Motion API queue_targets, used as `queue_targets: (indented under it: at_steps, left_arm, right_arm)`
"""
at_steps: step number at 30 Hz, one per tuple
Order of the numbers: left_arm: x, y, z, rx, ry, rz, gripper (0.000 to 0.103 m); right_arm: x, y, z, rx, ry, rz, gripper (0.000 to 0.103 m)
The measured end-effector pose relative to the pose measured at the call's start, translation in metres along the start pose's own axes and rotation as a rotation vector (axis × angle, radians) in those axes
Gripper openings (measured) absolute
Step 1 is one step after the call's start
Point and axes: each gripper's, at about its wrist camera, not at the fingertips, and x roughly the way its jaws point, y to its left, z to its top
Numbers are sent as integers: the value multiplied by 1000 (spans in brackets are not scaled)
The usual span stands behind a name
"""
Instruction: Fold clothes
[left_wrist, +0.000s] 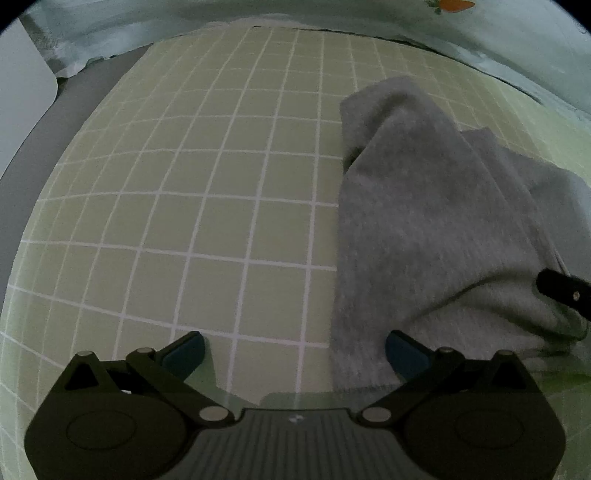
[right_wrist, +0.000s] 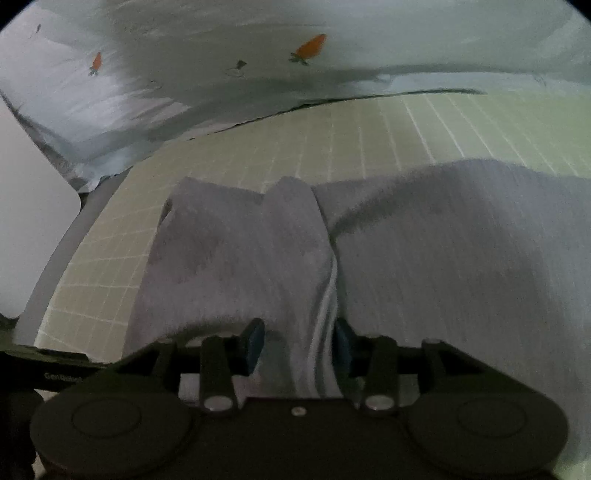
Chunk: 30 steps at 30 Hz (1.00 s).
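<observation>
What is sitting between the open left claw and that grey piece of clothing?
Nothing but bare green grid mat. In the left wrist view, the left claw gapes open, its right finger at the edge of the grey garment.

There is one grey garment (left_wrist: 424, 229), and it lies on one green mat with white grid lines (left_wrist: 192, 192). Two grippers are here: one left gripper (left_wrist: 295, 354) and one right gripper (right_wrist: 299, 347), each with two fingers. On the one pale cloth (right_wrist: 221, 96) behind, I count two orange carrots.
</observation>
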Motion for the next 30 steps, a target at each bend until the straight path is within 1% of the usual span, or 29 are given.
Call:
queue_targets:
  at_steps: [1,2,5,6,7,8,9,10,11,13,14,15,16,17,18,19,20,22,23,24,27,30]
  left_arm:
    - [0,0,1,2,1,2,103]
    - [0,-1,1,3,3,5,103]
    - [-1,4,1,10,4,0,103]
    - [-1,6,1,13,5,-3,103]
    - [-2,8,-1,15,4,-5,103]
    - [-3,9,-2,18,3,-7,103]
    - [-3,11,-2,20,3,-9,103]
    - [-2,12,-2,23,3,-11,103]
    - [-2,13,-2,25,4,-13,103]
    - [0,15,-1,22,8,-15,103]
    - [1,15,0,20,10,-17,103]
    - [1,15,0,18,11,-19,103]
    - [2,14,-1,17,12,-21,103]
    - [2,13,-1,20,11,-20,103]
    - [1,12,-2,22,12,-20,103]
    - [1,13,-1,23,14,-20,103]
    - [1,13,-1,25,16,-21,103]
    - [2,13,-1,25,18,-25,103]
    - [2,13,-1,25,18,-25,103]
    - [2,13,-1,25,18,-25,103]
    - [2,12,-1,26,18,-25,103]
    - [3,12,0,36,25,-30,103]
  right_arm:
    - [5,0,2,9,18,13,46]
    - [8,0,3,21,39,26,52]
    - [8,-4,-2,21,69,52,56]
    - [6,-3,-4,12,72,61,54]
    - [2,-4,-7,6,74,78,48]
    - [-2,-6,-10,12,80,105,16]
    - [-5,-8,-11,28,89,133,4]
    - [-9,-11,-12,53,81,152,4]
    - [-16,-16,-11,103,54,175,4]
    - [-32,-34,-9,286,-6,265,4]
    - [-36,-43,-8,361,-17,291,4]
    - [-37,-50,-8,412,-10,296,4]
    - [-35,-53,-8,404,13,265,4]
    - [-31,-49,-9,331,52,199,5]
    - [-29,-45,-9,278,74,144,6]
    - [-28,-42,-9,250,76,103,6]
    - [-28,-39,-9,221,79,62,9]
    - [-28,-34,-9,164,84,-19,25]
    - [-29,-31,-7,138,69,-47,43]
    - [-30,-28,-1,112,35,-58,46]
    - [-20,-22,24,40,-20,-38,46]
    - [4,-19,46,-14,-56,-3,46]
